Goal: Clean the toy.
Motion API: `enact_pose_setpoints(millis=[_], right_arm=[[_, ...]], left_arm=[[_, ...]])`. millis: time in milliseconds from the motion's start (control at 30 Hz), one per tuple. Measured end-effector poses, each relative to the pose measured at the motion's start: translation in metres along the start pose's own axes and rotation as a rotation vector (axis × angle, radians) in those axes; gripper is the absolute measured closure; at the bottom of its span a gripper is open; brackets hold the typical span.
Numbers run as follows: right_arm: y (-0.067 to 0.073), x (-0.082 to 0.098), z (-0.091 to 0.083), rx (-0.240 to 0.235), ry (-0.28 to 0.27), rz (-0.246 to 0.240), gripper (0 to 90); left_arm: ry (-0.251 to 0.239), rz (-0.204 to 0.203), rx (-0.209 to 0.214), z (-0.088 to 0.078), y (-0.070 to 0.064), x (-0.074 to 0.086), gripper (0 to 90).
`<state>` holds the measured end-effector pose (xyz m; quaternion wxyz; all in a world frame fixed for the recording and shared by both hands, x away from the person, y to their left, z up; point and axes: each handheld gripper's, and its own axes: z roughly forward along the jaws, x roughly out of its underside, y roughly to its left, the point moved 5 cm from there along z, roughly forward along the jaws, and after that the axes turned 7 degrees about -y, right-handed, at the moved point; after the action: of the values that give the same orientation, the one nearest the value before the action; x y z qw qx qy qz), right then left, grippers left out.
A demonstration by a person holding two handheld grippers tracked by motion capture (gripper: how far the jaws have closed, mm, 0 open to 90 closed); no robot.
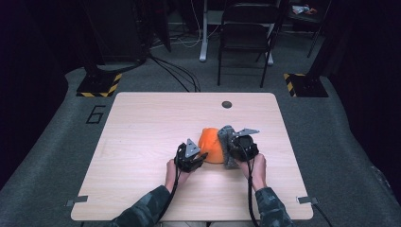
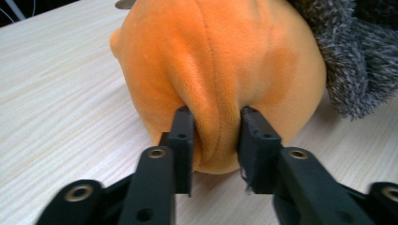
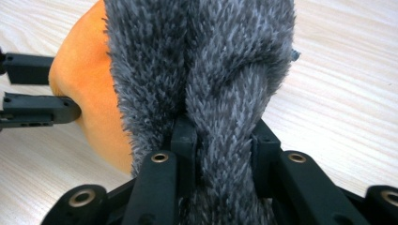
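Observation:
An orange plush piece (image 1: 209, 144) with a grey furry part (image 1: 226, 142) on its right side lies at the middle of the wooden table (image 1: 142, 123). My left gripper (image 1: 201, 156) comes at it from the left. In the left gripper view my left gripper (image 2: 217, 112) is shut on a pinched fold of the orange plush (image 2: 211, 56), with the grey fur (image 2: 356, 56) at the upper right. My right gripper (image 1: 231, 149) is shut on a ridge of the grey fur (image 3: 202, 61), which bulges between the jaws of the right gripper (image 3: 223, 126). The left gripper (image 3: 63, 86) shows there against the orange plush (image 3: 84, 70).
A dark round grommet (image 1: 227, 104) sits near the table's far edge. Grey tape strips mark the near corners (image 1: 76, 201) (image 1: 305, 199). A black chair (image 1: 246, 33) and cables stand on the floor beyond the table. Bare wood surrounds the plush on all sides.

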<state>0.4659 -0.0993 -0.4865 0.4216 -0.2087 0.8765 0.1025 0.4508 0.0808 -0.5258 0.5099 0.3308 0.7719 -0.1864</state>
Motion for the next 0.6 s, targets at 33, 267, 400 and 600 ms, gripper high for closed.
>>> enact_pose_setpoints(millis=[33, 267, 400, 600], right_arm=[[-0.001, -0.002, -0.001, -0.002, -0.013, -0.001, 69.9], [0.005, -0.028, -0.030, -0.018, -0.091, -0.003, 70.4], [0.031, -0.037, -0.038, -0.028, -0.116, -0.075, 70.3], [0.050, -0.023, -0.015, 0.050, -0.042, -0.189, 70.2]], left_arm=[[0.000, -0.005, 0.007, -0.001, 0.000, -0.002, 72.6], [-0.035, -0.082, 0.043, -0.012, -0.006, -0.019, 77.7], [-0.029, -0.068, 0.069, -0.014, -0.012, -0.021, 78.3], [-0.009, -0.048, 0.091, -0.012, -0.017, -0.018, 78.7]])
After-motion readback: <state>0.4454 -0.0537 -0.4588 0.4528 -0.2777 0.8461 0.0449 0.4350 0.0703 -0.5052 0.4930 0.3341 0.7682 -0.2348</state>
